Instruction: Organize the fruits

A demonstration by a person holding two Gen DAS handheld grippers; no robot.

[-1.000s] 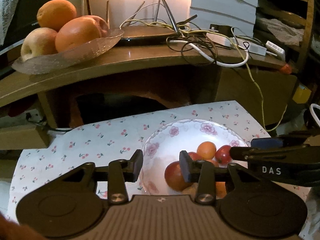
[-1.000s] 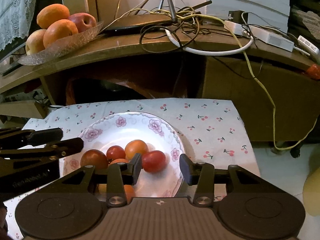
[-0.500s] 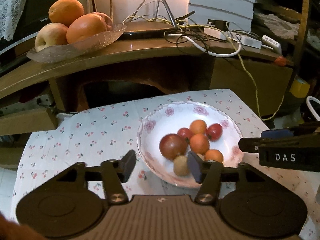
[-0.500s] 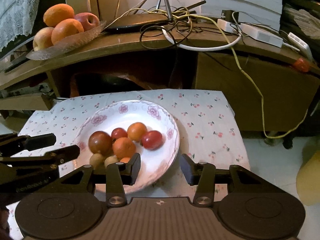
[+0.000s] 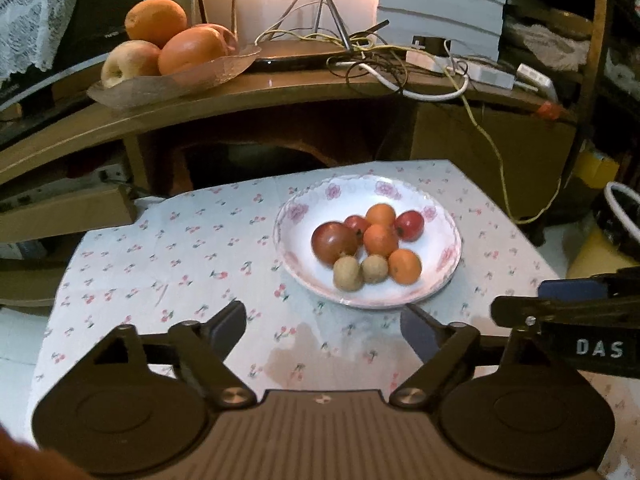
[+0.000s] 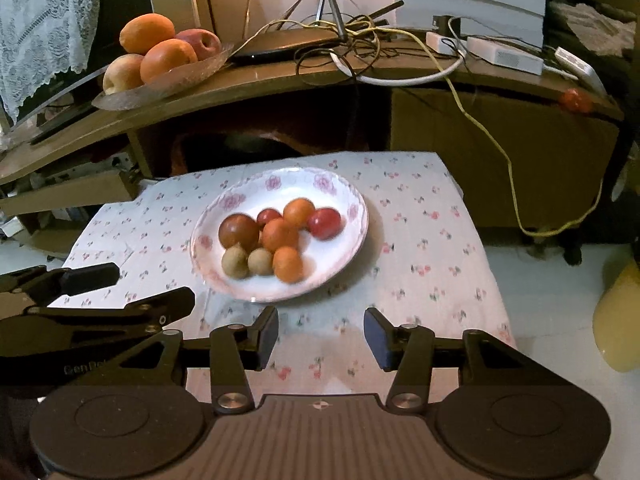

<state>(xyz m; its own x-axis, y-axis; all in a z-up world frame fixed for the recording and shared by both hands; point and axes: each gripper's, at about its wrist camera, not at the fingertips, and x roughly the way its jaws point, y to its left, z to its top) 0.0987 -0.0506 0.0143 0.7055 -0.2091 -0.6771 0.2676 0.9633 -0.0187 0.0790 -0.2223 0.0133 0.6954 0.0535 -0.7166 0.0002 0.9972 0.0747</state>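
**Op:** Left wrist view. Since a second ago I have backed off and up: the floral plate (image 5: 450,258), which then sat partly behind the fingers, is now wholly visible ahead on the cherry-print tablecloth (image 5: 160,264). The left gripper (image 5: 322,326) has gone from narrow to spread wide, and holds nothing. On the plate: one dark red tomato (image 5: 334,241), three orange fruits, two small red ones, two tan round fruits (image 5: 348,274).

**Obs:** Right wrist?

**Op:** Same retreat. The right gripper (image 6: 321,334) stands parted and empty, short of the plate's (image 6: 348,248) near rim; a second ago its left finger overlapped the fruit. The left gripper (image 6: 120,290) shows at the left edge. A glass dish (image 6: 120,98) of oranges and apples sits on the wooden shelf (image 6: 280,80) behind.

**Obs:** Meaning?

**Op:** My judgement: nothing picked yet; both claws reset for a fresh approach.
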